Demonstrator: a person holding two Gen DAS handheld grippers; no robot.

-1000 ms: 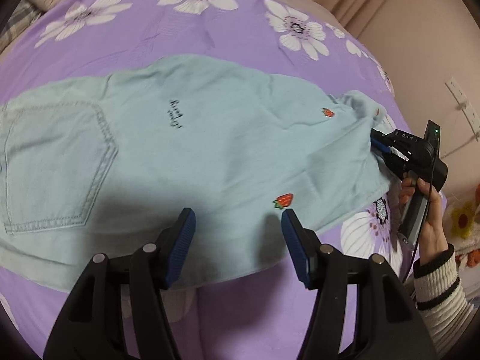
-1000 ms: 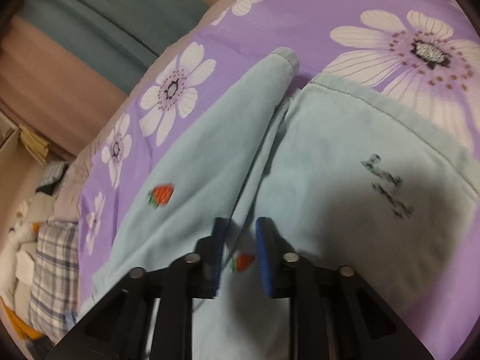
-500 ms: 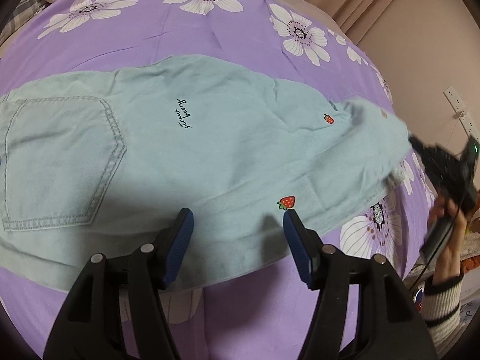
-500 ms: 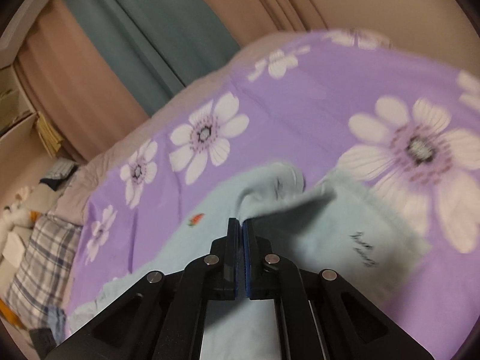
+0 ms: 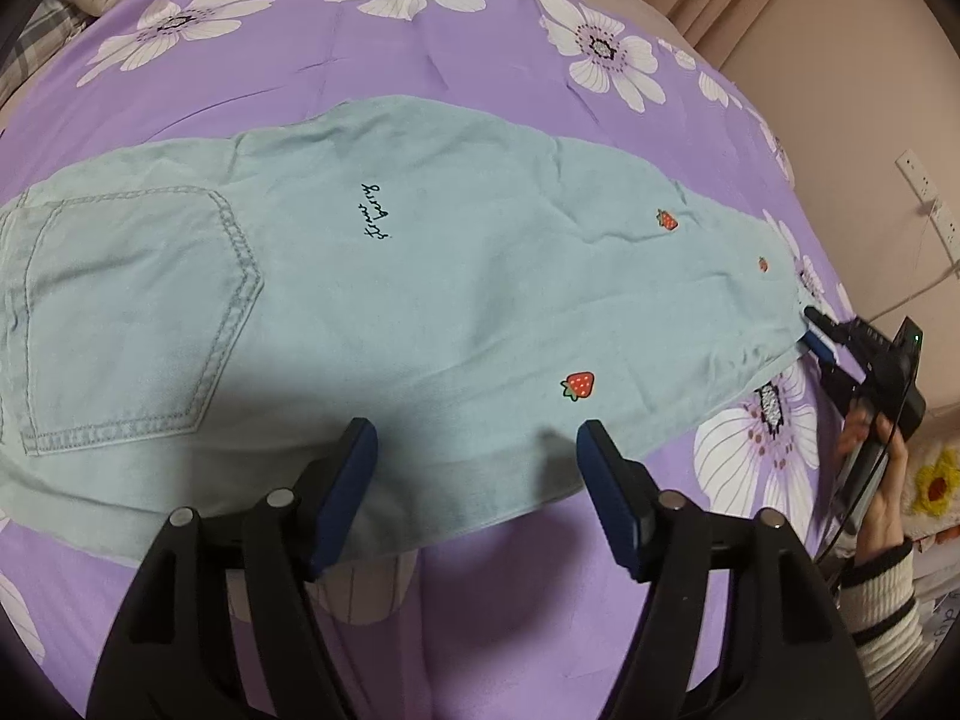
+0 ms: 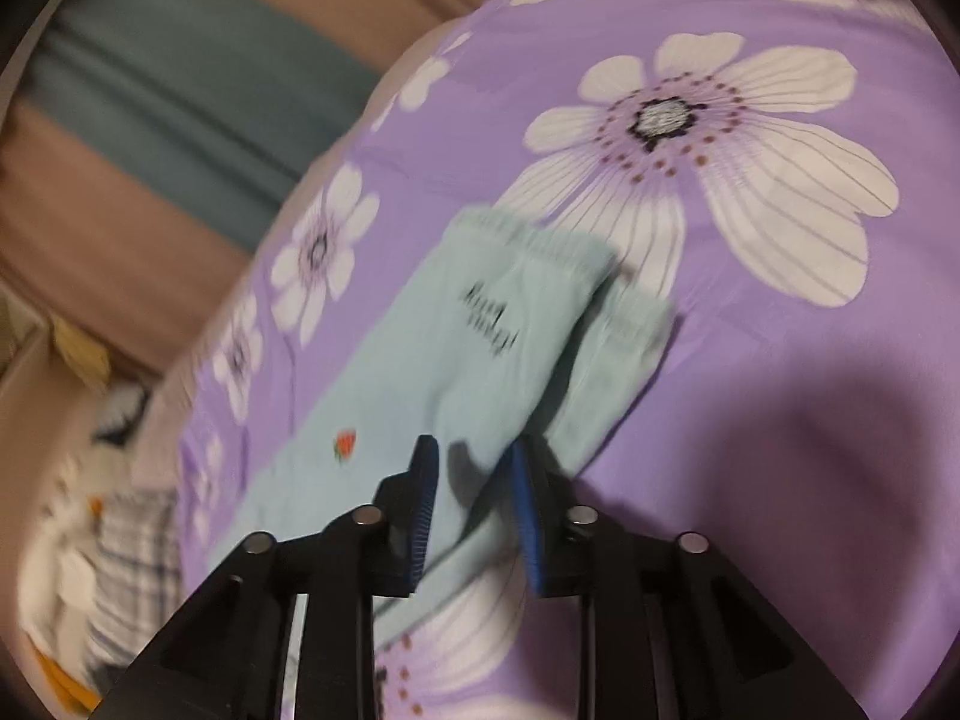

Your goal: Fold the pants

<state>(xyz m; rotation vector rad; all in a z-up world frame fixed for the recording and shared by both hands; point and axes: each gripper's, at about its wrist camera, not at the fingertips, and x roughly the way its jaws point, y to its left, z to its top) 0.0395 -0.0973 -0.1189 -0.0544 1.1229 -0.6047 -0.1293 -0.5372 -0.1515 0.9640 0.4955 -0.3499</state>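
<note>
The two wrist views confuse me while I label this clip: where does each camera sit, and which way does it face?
Left wrist: on the left gripper, jaws opening above the light blue denim pants on the purple flowered bedspread; the right gripper and a striped sleeve show.
Right wrist: on the right gripper, jaws opening at the pants' leg end, facing the curtains.
Shared: pants, bedspread.

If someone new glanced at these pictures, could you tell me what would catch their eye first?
Probably the pale blue pants, spread flat across a purple bedspread printed with big white flowers. Small red strawberry patches dot the leg. At the hem, the right claw is opening with fabric between its fingers, while the left claw hovers open near the pants' near edge.
</note>
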